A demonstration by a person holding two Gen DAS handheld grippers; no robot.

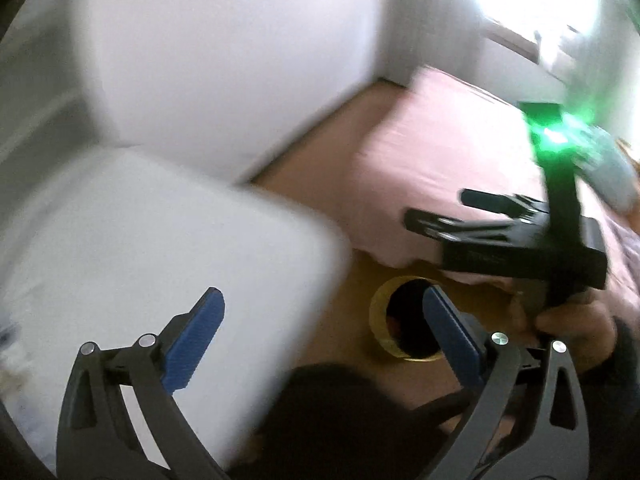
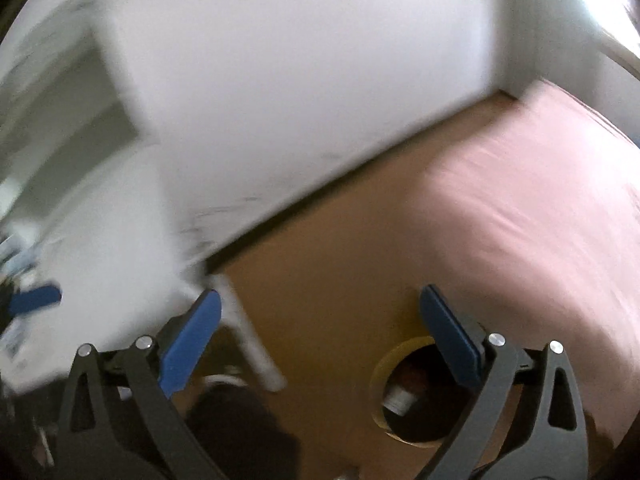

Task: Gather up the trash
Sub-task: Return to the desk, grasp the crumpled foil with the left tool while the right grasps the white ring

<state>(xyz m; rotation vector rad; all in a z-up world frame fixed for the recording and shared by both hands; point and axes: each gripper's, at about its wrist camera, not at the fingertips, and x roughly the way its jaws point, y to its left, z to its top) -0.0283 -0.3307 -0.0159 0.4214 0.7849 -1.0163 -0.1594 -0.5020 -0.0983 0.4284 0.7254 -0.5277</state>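
Hovering spread and empty, the left claw [image 1: 320,336] and right claw [image 2: 320,336] flanked the yellow bin [image 2: 384,384]; any drop wanted centring over its opening, clear of the desk [image 1: 160,240].

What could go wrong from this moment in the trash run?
1. Both views are smeared with motion blur, so aiming at anything now would be unreliable.
2. Both the left gripper and the right gripper are open and empty; no loose trash shows, so a grab may miss.
3. The bin stands close to the bed and the table leg; a fast swing might tip it.
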